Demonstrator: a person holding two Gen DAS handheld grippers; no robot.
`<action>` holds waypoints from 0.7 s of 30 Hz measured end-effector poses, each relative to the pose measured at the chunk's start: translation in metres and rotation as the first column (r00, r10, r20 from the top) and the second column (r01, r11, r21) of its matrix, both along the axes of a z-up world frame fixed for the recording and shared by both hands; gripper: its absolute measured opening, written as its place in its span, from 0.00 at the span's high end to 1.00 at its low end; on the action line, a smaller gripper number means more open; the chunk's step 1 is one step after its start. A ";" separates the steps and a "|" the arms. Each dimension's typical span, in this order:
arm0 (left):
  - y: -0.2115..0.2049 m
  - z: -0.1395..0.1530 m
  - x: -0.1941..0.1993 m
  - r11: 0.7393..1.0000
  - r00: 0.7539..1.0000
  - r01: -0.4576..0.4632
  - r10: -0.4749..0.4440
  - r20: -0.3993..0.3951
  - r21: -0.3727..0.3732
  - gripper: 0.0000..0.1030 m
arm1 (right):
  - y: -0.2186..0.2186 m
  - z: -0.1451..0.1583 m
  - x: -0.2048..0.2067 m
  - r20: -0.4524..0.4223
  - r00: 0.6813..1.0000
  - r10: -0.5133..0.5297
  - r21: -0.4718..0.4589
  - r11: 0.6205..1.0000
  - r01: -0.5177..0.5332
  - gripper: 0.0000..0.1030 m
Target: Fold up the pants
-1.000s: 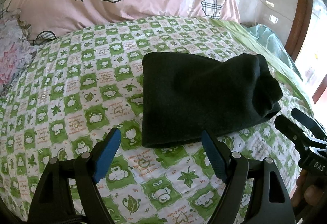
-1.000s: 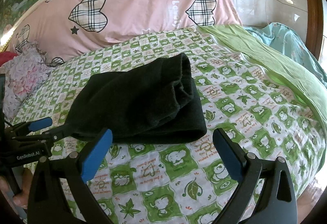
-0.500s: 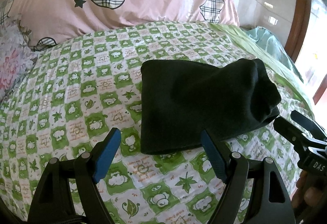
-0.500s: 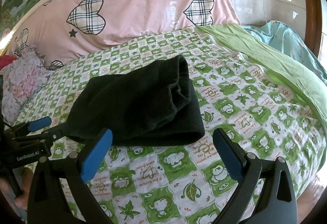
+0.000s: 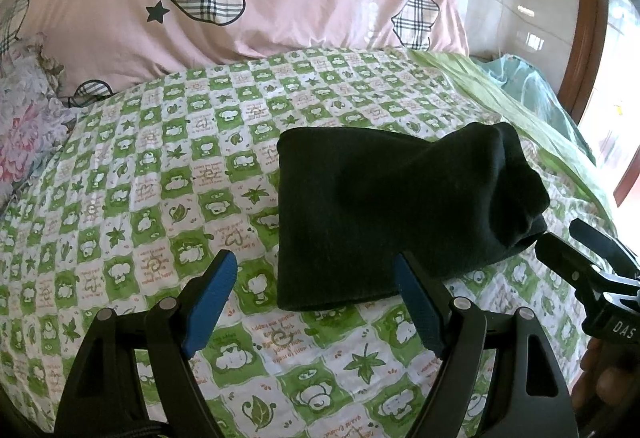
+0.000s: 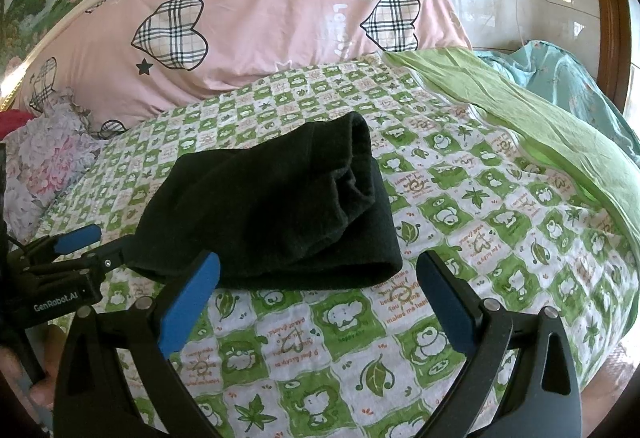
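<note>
Folded black pants [image 5: 384,214] on checked bedsheet [image 5: 160,190]; L gripper [image 5: 316,302] & R gripper [image 6: 318,302] jaws both apart, empty.

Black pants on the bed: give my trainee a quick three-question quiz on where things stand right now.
1. True or false: the left gripper is shut on the black pants.
2. The pants lie on: A) pink quilt B) green checked sheet C) floor.
3. What is the right gripper's state?

Key: 1 false, both jaws stand wide apart, clear of the cloth. 2 B. 3 open, holding nothing.
</note>
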State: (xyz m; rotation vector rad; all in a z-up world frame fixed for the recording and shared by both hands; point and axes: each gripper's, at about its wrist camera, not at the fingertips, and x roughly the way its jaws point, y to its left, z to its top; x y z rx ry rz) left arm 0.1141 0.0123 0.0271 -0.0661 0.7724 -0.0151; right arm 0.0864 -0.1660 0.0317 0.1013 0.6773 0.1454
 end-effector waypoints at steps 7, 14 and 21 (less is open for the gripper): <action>-0.001 0.002 0.000 1.000 1.000 0.000 0.000 0.003 0.004 0.21 | 0.000 0.001 0.001 0.001 1.000 0.001 0.000 1.000 -0.001 0.04; -0.001 0.002 0.001 1.000 1.000 0.000 0.000 0.004 0.007 0.21 | 0.001 0.001 0.000 -0.003 1.000 -0.002 0.002 1.000 0.002 0.04; 0.000 0.002 0.003 1.000 1.000 -0.003 0.003 0.001 0.011 0.21 | 0.002 0.001 0.000 -0.003 1.000 -0.003 0.003 1.000 0.003 0.04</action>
